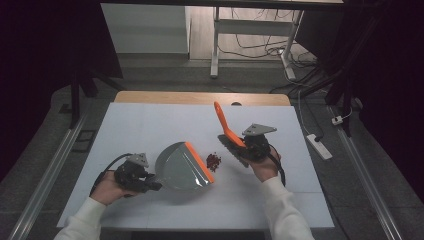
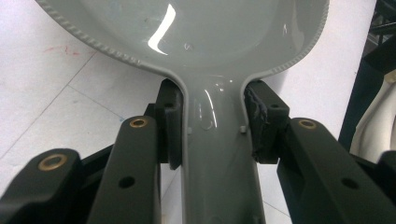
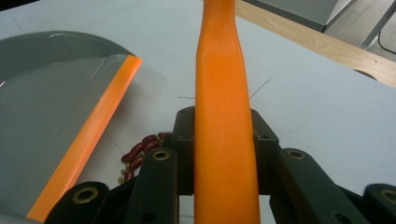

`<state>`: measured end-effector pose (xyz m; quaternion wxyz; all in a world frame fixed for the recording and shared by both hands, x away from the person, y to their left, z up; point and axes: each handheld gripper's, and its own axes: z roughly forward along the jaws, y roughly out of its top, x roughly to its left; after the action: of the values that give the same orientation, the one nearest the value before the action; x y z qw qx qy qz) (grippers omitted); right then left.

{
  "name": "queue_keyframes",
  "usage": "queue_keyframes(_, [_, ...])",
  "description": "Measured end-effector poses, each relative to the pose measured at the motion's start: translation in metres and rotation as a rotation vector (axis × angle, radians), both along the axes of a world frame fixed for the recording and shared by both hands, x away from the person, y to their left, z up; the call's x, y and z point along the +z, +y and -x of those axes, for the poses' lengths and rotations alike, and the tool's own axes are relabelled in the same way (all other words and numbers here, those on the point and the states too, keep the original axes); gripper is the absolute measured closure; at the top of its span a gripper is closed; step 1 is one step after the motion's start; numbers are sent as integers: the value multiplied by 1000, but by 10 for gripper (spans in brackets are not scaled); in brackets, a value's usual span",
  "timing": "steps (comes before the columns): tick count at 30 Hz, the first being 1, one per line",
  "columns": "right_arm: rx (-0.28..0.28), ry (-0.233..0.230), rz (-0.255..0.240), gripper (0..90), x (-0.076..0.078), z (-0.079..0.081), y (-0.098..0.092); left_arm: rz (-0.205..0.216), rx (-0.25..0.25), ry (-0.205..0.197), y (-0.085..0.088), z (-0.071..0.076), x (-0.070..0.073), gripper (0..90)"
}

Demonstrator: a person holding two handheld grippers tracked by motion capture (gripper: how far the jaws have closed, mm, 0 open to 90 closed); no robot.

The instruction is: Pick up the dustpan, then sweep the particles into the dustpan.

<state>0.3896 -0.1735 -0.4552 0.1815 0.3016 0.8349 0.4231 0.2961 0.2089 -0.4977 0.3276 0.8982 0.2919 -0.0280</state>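
Note:
A grey dustpan with an orange lip rests on the white table, its mouth turned right. My left gripper is shut on the dustpan's grey handle, pads pressed on both sides. A small pile of dark red beans lies just right of the lip, also seen as beans beside the dustpan lip. My right gripper is shut on the orange handle of a hand brush, whose handle points up and away; the dark bristle head sits right of the beans.
The white table cover ends at a wooden strip at the far edge. A white desk frame and floor cables stand beyond. A power strip lies on the floor to the right.

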Motion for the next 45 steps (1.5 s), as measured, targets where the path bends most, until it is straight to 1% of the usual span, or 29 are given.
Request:
queue_keyframes(1, [4,5,-1,699,-1,-4,4,-3,0,3,0,0,0,617])
queue_keyframes(3, [10,-5,12,699,-2,-7,6,-9,-3,6,-1,0,-1,617])
queue_keyframes(4, [10,-5,12,699,-2,-7,6,-11,-6,8,-2,0,-2,617])
queue_keyframes(6, [12,-6,13,699,-2,-12,8,-17,-10,9,-3,0,-2,618])
queue_keyframes(11, [9,-3,14,699,-3,-15,8,-24,-4,14,-4,-1,-4,618])
queue_keyframes(17, [4,10,24,699,-7,-18,9,-32,-17,18,-6,-1,-5,618])
queue_keyframes(18, [5,14,37,699,-10,-20,10,-32,-19,20,-6,-1,-6,617])
queue_keyframes(20, [6,14,46,699,-12,-21,11,-37,-22,27,-7,-2,-7,617])
queue_keyframes(21, [6,22,57,699,-15,-22,13,-40,-24,32,-9,-3,-8,618])
queue_keyframes(26, [8,36,72,699,-20,-24,16,-57,-39,45,-13,-5,-11,618])
queue_keyframes(30, [5,45,78,699,-22,-24,19,-49,-40,47,-12,-6,-11,617])
queue_keyframes(31, [1,49,91,699,-24,-25,20,-46,-42,50,-13,-7,-11,617])
queue_keyframes(34, [-1,55,105,699,-27,-26,21,-44,-44,58,-15,-8,-12,618])
queue_keyframes(35, [1,61,106,699,-28,-26,21,-44,-49,62,-15,-9,-12,618])
queue_keyframes(37, [8,68,108,699,-29,-27,22,-37,-41,72,-17,-10,-14,617])
queue_keyframes(40, [11,79,121,699,-31,-26,26,-35,-43,75,-19,-11,-14,618])
queue_keyframes(41, [15,78,131,699,-33,-26,27,-35,-43,75,-20,-11,-14,617])
queue_keyframes(45, [14,78,139,699,-33,-26,30,-34,-42,76,-21,-11,-14,617])
